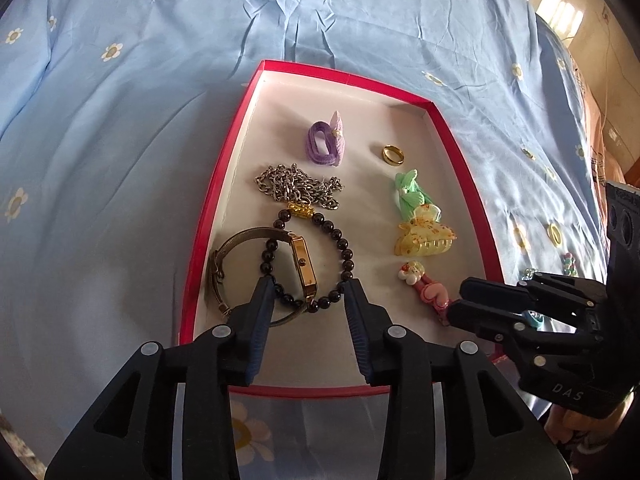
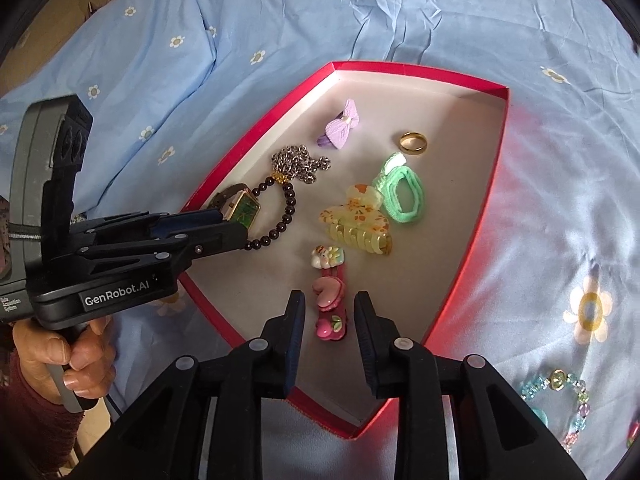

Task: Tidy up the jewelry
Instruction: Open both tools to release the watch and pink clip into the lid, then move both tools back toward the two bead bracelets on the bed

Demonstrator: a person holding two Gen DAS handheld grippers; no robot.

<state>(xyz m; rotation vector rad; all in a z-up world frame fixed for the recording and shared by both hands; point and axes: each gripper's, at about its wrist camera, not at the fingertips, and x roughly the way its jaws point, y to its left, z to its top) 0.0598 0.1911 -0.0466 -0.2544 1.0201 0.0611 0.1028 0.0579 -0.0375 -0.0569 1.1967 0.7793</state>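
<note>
A red box (image 1: 224,152) (image 2: 502,128) lies on the bed and holds jewelry. My left gripper (image 1: 309,286) is open over a gold watch (image 1: 303,266) and a black bead bracelet (image 1: 344,248). My right gripper (image 2: 329,312) is open, its fingers on either side of a pink hair clip (image 2: 329,300) (image 1: 424,286) lying in the box. The box also holds a silver chain (image 1: 296,186), purple hair tie (image 1: 326,144), gold ring (image 1: 393,155) (image 2: 414,142), green hair tie (image 2: 402,192) and yellow claw clip (image 2: 356,224) (image 1: 424,234).
The blue flowered bedsheet (image 1: 120,120) surrounds the box. A pastel bead bracelet (image 2: 560,396) lies on the sheet right of the box. A small ring (image 1: 554,234) and beads (image 1: 568,264) lie on the sheet at the right in the left wrist view.
</note>
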